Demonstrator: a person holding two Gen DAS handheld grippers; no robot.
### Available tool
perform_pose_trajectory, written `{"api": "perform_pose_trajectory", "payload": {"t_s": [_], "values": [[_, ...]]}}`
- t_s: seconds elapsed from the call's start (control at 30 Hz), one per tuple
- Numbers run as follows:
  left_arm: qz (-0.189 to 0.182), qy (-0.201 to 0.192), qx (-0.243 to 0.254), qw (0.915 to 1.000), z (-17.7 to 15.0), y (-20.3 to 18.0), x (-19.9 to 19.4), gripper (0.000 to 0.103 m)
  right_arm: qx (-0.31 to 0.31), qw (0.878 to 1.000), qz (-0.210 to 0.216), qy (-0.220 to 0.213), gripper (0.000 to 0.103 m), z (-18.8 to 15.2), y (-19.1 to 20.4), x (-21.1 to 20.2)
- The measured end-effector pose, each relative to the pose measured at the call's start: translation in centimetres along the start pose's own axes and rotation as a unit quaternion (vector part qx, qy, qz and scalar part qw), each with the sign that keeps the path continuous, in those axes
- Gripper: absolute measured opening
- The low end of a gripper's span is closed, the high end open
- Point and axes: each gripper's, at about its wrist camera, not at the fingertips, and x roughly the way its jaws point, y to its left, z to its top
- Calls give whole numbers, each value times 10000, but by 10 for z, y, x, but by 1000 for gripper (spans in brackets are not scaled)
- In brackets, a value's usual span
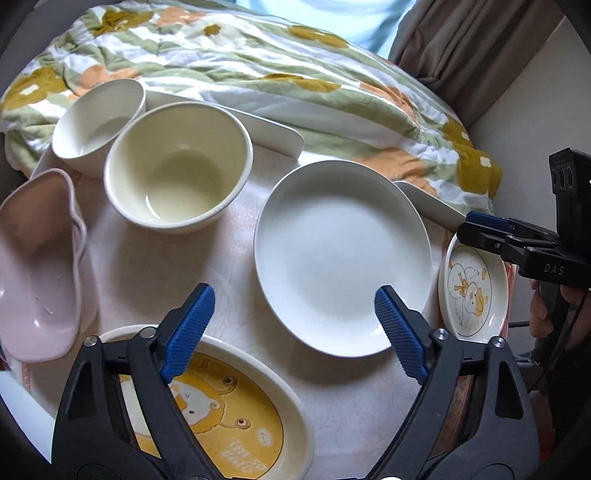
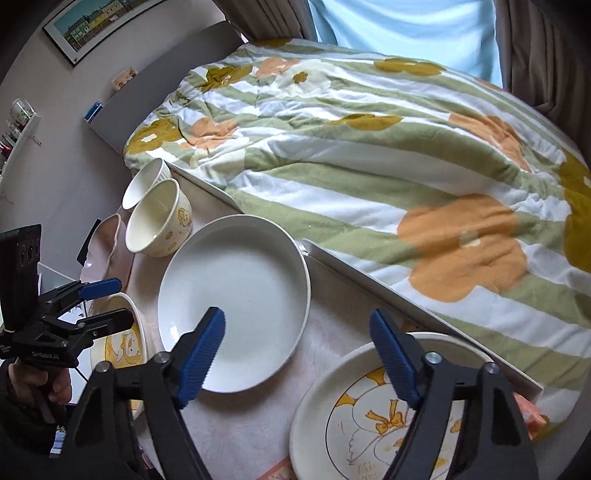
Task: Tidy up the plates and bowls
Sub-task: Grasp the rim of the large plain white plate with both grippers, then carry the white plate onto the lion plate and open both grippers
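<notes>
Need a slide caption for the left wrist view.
Open left claw hovers over a plain white plate, bowls and cartoon dishes around it.

white plate [image 1: 341, 254] centre, cream bowl [image 1: 177, 166] beside white bowl [image 1: 98, 125], upright

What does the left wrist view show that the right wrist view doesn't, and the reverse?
Only the left wrist view shows the pink dish's whole inside and the cartoon oval dish's yellow print in full. Only the right wrist view shows the framed picture, the wall shelf and the yellow print on the cream bowl's outside. Both show the plain white plate, the duck plate, the floral blanket and both grippers open: left gripper, right gripper.
</notes>
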Motion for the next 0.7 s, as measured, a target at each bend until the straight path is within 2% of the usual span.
{"api": "perform_pose_trajectory", "payload": {"t_s": [0.1, 0.2, 0.27, 0.3, 0.37, 0.43, 0.5, 0.6, 0.7], "values": [[-6, 190, -60, 9998, 3, 6, 21, 60, 61, 9995, 196, 258, 57, 2, -12, 24], [-47, 280, -187, 9994, 3, 15, 35, 49, -17, 9985, 310, 445, 46, 2, -16, 41], [-82, 329, -264, 9991, 2, 19, 41, 45, -52, 9977, 399, 539, 38, 3, -16, 49], [-96, 347, -281, 9990, 2, 21, 44, 38, -65, 9974, 434, 572, 35, 4, -16, 52], [-96, 399, -300, 9987, 2, 23, 49, 31, -84, 9968, 483, 633, 34, 3, -16, 57], [-68, 441, -294, 9986, 2, 24, 52, 30, -124, 9960, 534, 700, 28, 3, -16, 62], [-77, 471, -272, 9985, 1, 25, 55, 19, -192, 9956, 545, 735, 23, 4, -15, 66], [-138, 463, -253, 9985, 1, 24, 57, 16, -248, 9949, 610, 762, 14, 5, -15, 69], [-153, 406, -260, 9987, 0, 25, 54, 14, -271, 9952, 588, 735, 12, 4, -15, 70]]}}
